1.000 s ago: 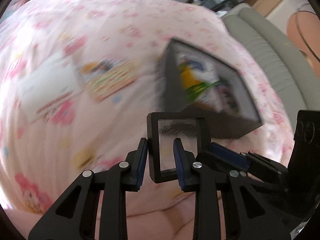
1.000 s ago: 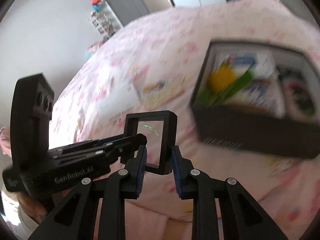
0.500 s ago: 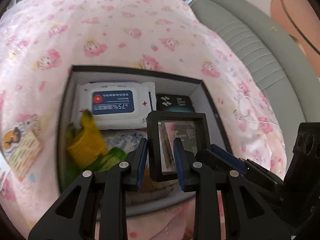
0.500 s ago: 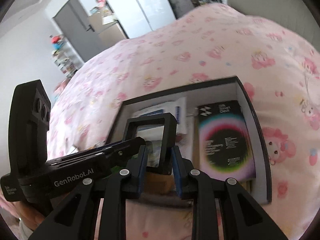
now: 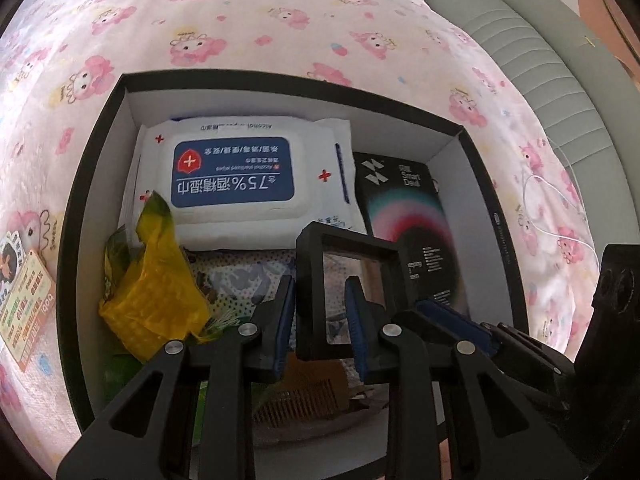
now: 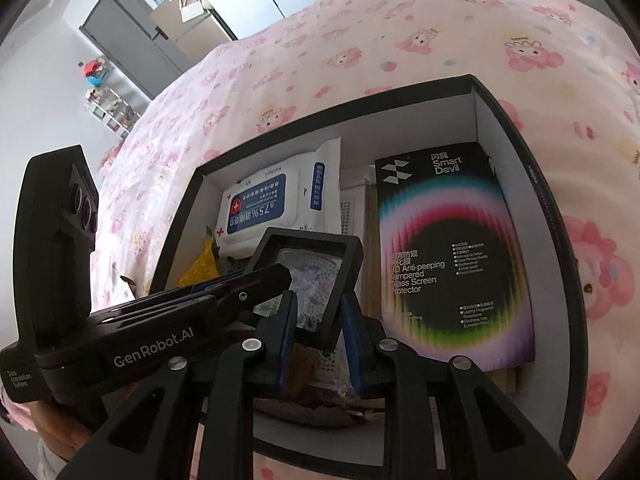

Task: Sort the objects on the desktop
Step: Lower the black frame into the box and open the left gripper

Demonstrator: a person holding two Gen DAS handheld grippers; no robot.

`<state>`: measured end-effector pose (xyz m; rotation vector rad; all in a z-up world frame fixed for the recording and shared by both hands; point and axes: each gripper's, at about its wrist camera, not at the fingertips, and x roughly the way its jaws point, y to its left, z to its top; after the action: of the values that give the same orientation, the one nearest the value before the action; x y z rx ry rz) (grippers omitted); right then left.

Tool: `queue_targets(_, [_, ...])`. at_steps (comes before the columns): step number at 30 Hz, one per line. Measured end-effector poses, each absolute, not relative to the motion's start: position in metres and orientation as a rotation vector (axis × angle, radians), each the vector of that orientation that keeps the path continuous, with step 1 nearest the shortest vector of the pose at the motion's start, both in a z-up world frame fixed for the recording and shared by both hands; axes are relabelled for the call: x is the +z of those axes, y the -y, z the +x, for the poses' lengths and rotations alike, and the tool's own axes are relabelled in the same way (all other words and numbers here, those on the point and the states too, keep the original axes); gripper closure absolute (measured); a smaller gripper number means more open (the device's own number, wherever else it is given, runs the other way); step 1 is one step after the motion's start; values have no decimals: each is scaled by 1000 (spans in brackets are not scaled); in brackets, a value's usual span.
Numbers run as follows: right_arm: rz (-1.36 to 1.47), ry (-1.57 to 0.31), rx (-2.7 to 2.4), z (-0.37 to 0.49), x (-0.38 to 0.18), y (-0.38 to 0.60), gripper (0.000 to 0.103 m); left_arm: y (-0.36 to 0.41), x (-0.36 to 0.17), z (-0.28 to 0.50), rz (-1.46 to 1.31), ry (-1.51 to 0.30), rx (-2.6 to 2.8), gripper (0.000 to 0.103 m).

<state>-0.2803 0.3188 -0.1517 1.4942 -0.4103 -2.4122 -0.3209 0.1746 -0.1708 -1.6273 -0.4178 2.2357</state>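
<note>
Both grippers hold one small black square frame with a clear window [image 5: 310,280] [image 6: 348,264] above the open black box [image 5: 96,152] [image 6: 532,184]. My left gripper [image 5: 320,314] is shut on one side of the frame. My right gripper [image 6: 318,328] is shut on its lower corner. Inside the box lie a white wipes pack with a blue label [image 5: 236,176] [image 6: 268,204], a black screen-protector package [image 5: 412,204] [image 6: 452,264], a yellow crumpled wrapper [image 5: 152,292] and a dotted pouch [image 5: 240,276].
The box sits on a pink cartoon-print cloth [image 5: 280,20] [image 6: 360,40]. A small printed card [image 5: 24,304] lies on the cloth left of the box. A grey sofa [image 5: 540,60] runs along the right. Cabinets and shelves [image 6: 132,52] stand far back.
Both grippers carried the frame from over the cloth to above the box and then lower toward its contents. Their grip on the frame is unchanged.
</note>
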Motion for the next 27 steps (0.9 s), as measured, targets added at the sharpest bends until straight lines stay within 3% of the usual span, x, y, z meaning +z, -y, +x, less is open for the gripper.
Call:
queue_targets(4, [1523,387,-2406,-285,-159,-315,83,-174,-177,-322,-1645,402,2258,87])
queue_targets(12, [1520,399,-2472,-286,-157,-322,83,-177,-170,-309,-1611,321,2314,87])
queue_targets(21, [1614,269,-2447,-286,-170,-312,83,-180,-163,-292,-1579,224,2354,88])
queue_targets(27, [1638,452,-2324,-287,-180,-317,83,-172,-162,-294,-1576,253,2365,89])
